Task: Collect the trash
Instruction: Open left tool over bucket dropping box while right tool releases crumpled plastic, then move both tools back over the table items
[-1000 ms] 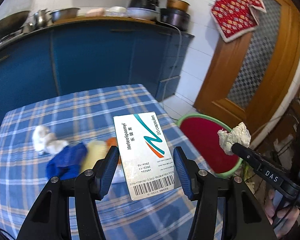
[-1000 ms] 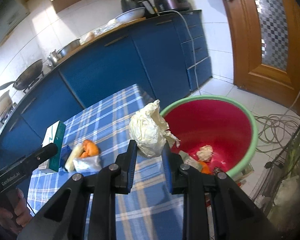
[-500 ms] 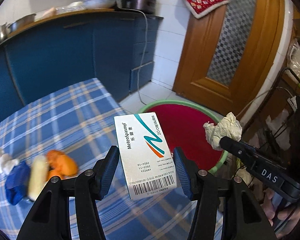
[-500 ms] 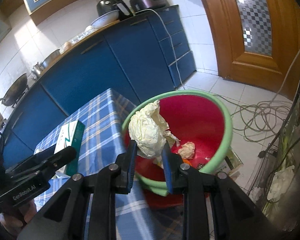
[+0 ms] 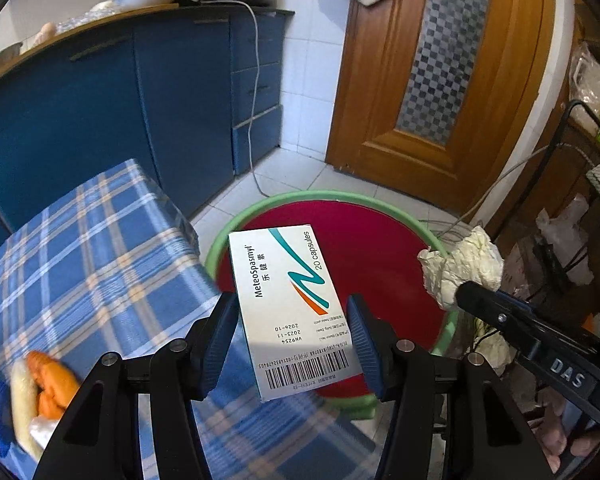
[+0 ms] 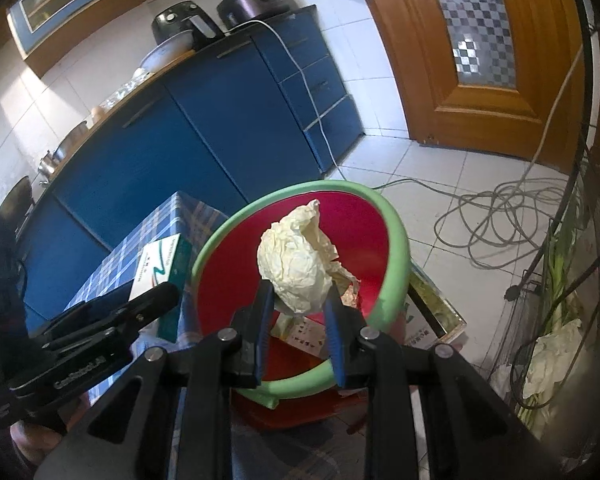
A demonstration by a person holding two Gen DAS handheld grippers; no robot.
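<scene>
My left gripper (image 5: 292, 320) is shut on a white medicine box (image 5: 288, 300) with a teal and orange stripe, held over the near rim of a red basin with a green rim (image 5: 300, 200). The same box (image 6: 156, 266) shows at the left of the right wrist view. My right gripper (image 6: 298, 300) is shut on a crumpled cream paper ball (image 6: 296, 268), which hangs above the basin (image 6: 396, 248). That ball (image 5: 464, 268) also appears at the right of the left wrist view. Scraps of paper and card lie in the basin's bottom (image 6: 312, 332).
A blue plaid tablecloth (image 5: 80, 248) covers the table left of the basin, with orange peel (image 5: 52, 380) and other scraps at its near left. Blue cabinets (image 6: 204, 128) stand behind. A wooden door (image 6: 480, 60) and tangled cables (image 6: 500, 216) on the tiled floor lie right.
Both grippers have swung right, off the table toward the basin, each keeping its load. The box now hangs over the basin's rim and the paper ball over its inside.
</scene>
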